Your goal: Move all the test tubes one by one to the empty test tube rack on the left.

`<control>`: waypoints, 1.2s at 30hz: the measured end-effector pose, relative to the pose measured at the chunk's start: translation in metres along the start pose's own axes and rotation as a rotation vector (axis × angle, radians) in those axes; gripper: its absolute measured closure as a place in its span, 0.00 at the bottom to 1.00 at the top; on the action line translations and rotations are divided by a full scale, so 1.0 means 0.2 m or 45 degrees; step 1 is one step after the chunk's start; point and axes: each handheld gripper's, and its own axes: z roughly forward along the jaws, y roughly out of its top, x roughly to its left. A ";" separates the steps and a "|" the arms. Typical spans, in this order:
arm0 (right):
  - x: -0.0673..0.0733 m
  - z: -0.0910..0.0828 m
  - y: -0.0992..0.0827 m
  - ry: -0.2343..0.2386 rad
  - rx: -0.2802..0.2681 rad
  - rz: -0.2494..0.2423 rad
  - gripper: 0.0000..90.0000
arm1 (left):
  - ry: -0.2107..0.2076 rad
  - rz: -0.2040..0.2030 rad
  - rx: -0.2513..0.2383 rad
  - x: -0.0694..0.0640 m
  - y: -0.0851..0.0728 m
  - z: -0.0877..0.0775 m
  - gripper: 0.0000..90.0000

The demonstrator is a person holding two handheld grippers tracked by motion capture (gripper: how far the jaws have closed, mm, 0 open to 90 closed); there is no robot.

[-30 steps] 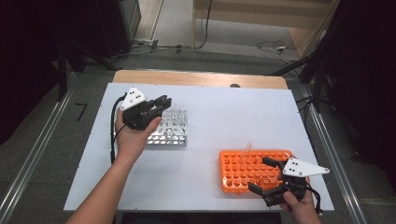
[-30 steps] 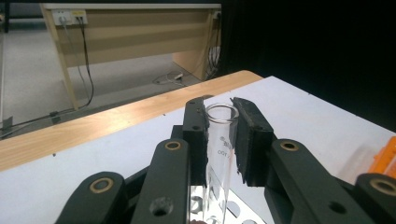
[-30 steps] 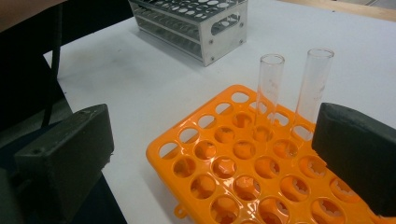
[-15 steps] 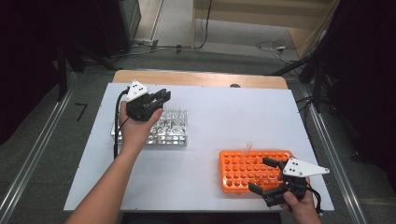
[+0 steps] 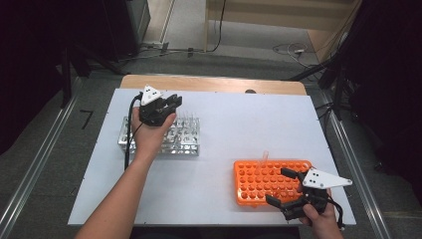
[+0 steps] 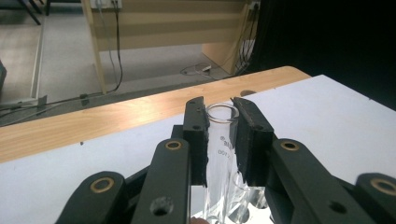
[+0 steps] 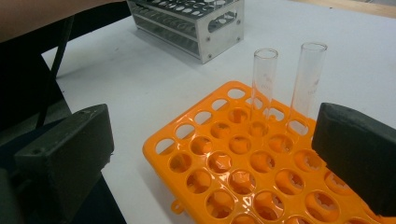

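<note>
left gripper (image 6: 219, 135) clamps glass tube (image 6: 218, 154) — over metal rack (image 5: 184, 142)

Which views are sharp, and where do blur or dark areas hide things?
High view: soft; the clear tubes in the metal rack hardly show, and the room's sides are black. Left gripper view: the tube between the pads is sharp, the rack below blurred. Right gripper view: the orange rack and its two tubes are crisp, near jaws slightly soft.
</note>
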 end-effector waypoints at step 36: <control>0.01 0.01 -0.01 -0.003 0.011 -0.008 0.00 | 0.014 0.019 0.148 -0.01 -0.13 0.04 0.83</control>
